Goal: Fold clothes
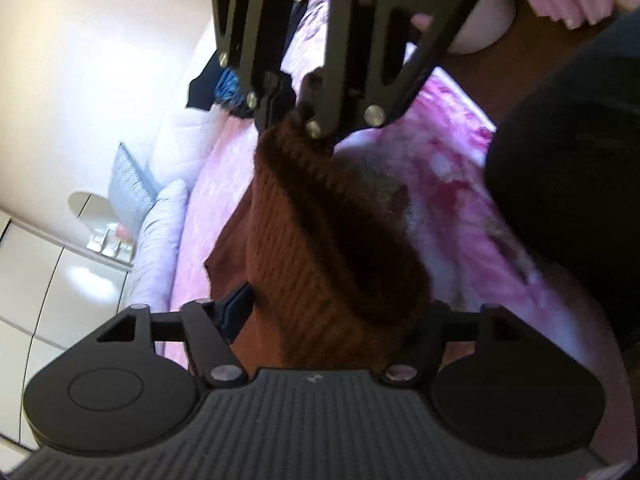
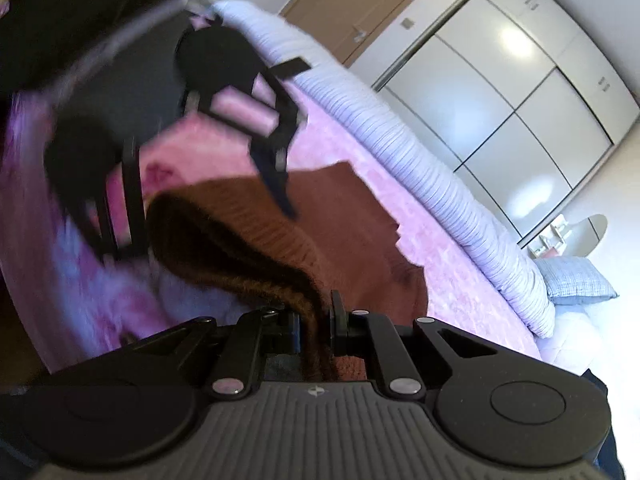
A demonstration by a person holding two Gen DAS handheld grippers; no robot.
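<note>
- Right wrist view: our right gripper (image 2: 316,330) is clenching the brown knit sweater's (image 2: 256,236) ribbed hem.
- Our left gripper (image 1: 332,316) is spreading wide around the sweater over the pink bedspread (image 1: 448,160).

The brown knit garment (image 1: 320,240) blocks the left gripper (image 1: 324,320) in the left wrist view, so its fingertips are covered and whether they pinch the cloth cannot be told, and the garment's lower end is cut off behind the gripper body. In the right wrist view the left gripper (image 2: 276,172) is smeared by motion blur, its outline soft. A dark blurred mass (image 1: 568,168) fills the right side of the left wrist view, unidentifiable, and the small items on the round side table (image 2: 592,228) are too small to make out.
</note>
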